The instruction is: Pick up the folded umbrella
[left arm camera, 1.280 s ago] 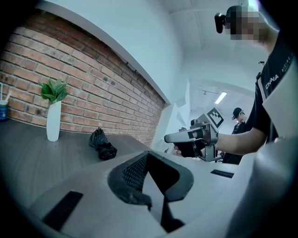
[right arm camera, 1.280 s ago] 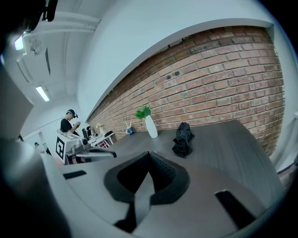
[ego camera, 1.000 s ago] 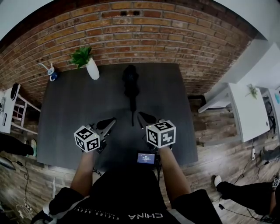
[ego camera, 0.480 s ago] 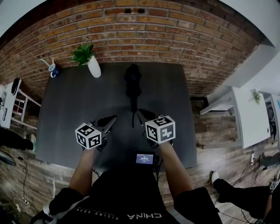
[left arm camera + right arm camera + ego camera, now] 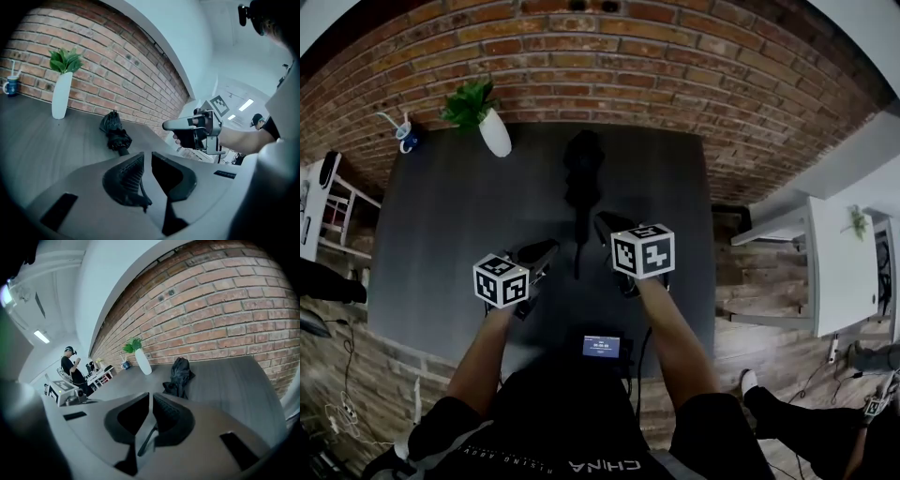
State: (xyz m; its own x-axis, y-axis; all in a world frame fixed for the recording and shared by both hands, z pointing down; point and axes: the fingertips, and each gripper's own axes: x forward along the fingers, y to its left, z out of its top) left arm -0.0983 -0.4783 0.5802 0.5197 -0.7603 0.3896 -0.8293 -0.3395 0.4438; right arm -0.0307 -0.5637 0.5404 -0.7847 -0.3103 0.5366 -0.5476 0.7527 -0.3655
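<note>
The folded black umbrella [image 5: 582, 173] lies on the dark grey table [image 5: 441, 234], bunched end toward the brick wall and thin handle [image 5: 577, 253] pointing back at me. My left gripper [image 5: 546, 249] hovers just left of the handle's near end. Its jaws have just been opening and stand a narrow crack apart with nothing between them. My right gripper [image 5: 602, 223] hovers just right of the handle, shut and empty. In the left gripper view the umbrella [image 5: 114, 131] lies beyond the left gripper [image 5: 147, 154]. In the right gripper view the umbrella [image 5: 178, 376] lies beyond the right gripper [image 5: 151, 395].
A white vase with a green plant [image 5: 494, 136] stands at the table's back left, with a blue cup [image 5: 410, 141] further left. A brick wall [image 5: 675, 84] runs behind the table. A white table [image 5: 844, 272] stands at the right, and a person [image 5: 72, 366] stands far off.
Both grippers have moved forward over the table and lower, toward the umbrella's handle. The umbrella has not moved.
</note>
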